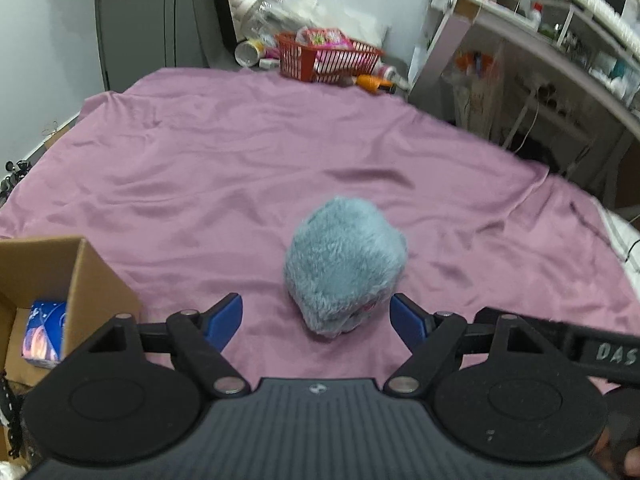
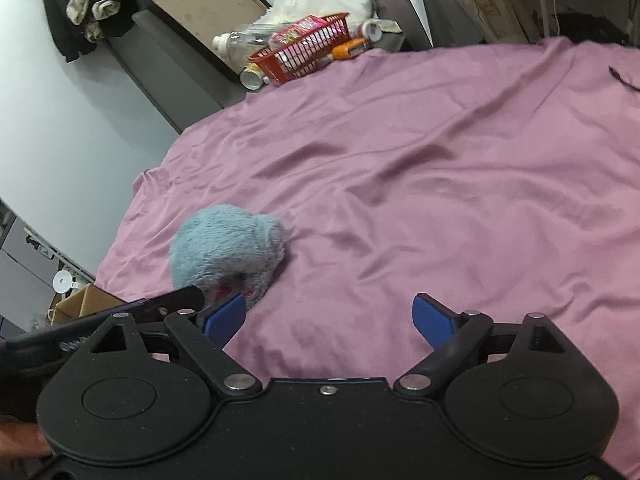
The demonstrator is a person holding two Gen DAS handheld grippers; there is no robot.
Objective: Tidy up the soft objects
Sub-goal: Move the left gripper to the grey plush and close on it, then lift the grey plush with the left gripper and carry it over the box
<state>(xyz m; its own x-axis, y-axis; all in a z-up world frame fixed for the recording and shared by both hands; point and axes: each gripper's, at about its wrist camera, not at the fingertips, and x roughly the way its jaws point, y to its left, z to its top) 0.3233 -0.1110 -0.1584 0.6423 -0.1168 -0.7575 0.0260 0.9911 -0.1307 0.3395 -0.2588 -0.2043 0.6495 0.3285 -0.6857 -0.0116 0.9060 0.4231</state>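
My left tongs (image 1: 316,322) gape around the fluffy blue toy (image 1: 344,268). My right tongs (image 2: 330,322) gape too, the toy just beyond their left finger.

The right tongs (image 2: 328,320) stand wide apart over a purple sheet (image 2: 440,184), gripping nothing. A blue plush (image 2: 228,248) lies just beyond the left finger (image 2: 224,318). A red basket (image 2: 304,50) sits at the far edge.

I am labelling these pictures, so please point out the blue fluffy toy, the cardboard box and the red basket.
blue fluffy toy (image 1: 344,268): left wrist view, middle of its furry top.
cardboard box (image 1: 94,280): left wrist view, its outer side wall.
red basket (image 2: 298,54): right wrist view, its mesh front wall.
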